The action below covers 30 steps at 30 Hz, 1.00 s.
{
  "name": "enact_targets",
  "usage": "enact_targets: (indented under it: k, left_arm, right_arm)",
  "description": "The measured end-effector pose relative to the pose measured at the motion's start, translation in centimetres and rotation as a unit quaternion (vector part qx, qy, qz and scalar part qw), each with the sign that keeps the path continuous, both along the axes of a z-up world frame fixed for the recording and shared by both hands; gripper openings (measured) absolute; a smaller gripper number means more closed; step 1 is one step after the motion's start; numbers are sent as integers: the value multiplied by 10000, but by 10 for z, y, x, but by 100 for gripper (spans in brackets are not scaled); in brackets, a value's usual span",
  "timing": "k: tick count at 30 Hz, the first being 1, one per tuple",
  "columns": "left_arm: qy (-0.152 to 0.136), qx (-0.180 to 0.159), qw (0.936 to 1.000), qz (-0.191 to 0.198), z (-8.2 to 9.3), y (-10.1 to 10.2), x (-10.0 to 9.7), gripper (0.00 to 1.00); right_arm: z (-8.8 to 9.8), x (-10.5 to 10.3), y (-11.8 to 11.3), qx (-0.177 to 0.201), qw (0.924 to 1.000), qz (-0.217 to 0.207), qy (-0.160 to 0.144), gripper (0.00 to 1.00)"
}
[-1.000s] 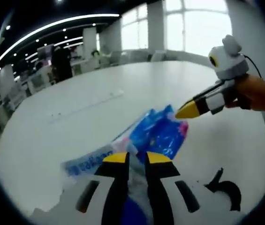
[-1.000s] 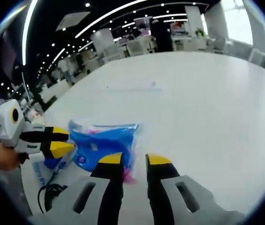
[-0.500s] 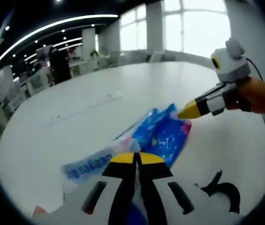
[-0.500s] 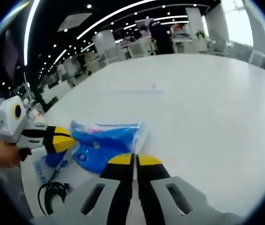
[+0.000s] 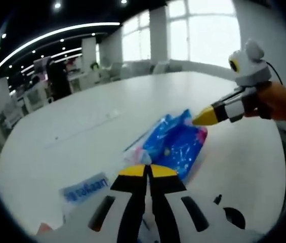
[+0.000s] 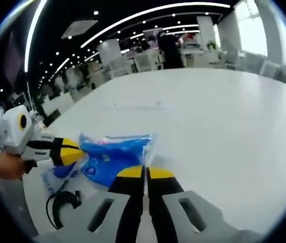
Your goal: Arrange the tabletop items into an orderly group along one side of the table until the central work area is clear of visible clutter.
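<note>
While office desks blur behind the white table [image 6: 223, 111], both grippers [image 5: 149, 171] [image 6: 143, 173] clench the blue plastic packet [image 6: 113, 154], contents unclear.

The setting is a large open-plan office or similar commercial workspace. The broad white desk [image 6: 223, 116] takes up the foreground of both views, and beyond it the room runs deep, with more pale desks and chairs [image 6: 148, 61] in rows. Long curved light strips [image 6: 148, 11] and many small round spotlights are set in a dark ceiling. In the left gripper view, tall windows [image 5: 203, 30] between white columns [image 5: 158, 33] let in strong daylight. A person in dark clothes [image 5: 59, 81] stands among the far furniture, and another dark figure [image 6: 170, 48] stands at the back in the right gripper view
</note>
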<state>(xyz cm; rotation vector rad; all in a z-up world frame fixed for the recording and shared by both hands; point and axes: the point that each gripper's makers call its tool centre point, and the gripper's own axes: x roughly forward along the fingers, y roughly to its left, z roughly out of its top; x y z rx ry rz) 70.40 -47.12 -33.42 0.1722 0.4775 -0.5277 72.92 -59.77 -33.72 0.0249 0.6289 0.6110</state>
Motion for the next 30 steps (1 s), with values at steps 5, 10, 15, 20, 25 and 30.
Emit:
enact_targets:
  k: [5, 10, 15, 20, 25, 30]
  left_arm:
    - [26, 35, 9999, -139, -3, -13, -5, 0]
    - [67, 107, 9995, -306, -8, -27, -10, 0]
    - [115, 175, 9989, -423, -13, -35, -11, 0]
    - [169, 317, 9980, -515, -20, -38, -11, 0]
    - [342, 353, 9972, -564, -30, -39, -14, 0]
    - [352, 393, 9966, -629, -33, -39, -15, 0]
  right_arm:
    - [-4, -8, -12, -7, 9999, -112, 23, 2]
    - [-10, -12, -24, -1, 9997, -215, 72, 2]
    - [-17, -16, -31, -15, 9995, -287, 147, 2]
    - [-25, -18, -33, -25, 9992, -320, 238, 2]
    - [-34, -20, -34, -52, 9989, -340, 323, 2]
    - [-40, -23, -34, -83, 9984, -362, 421, 2]
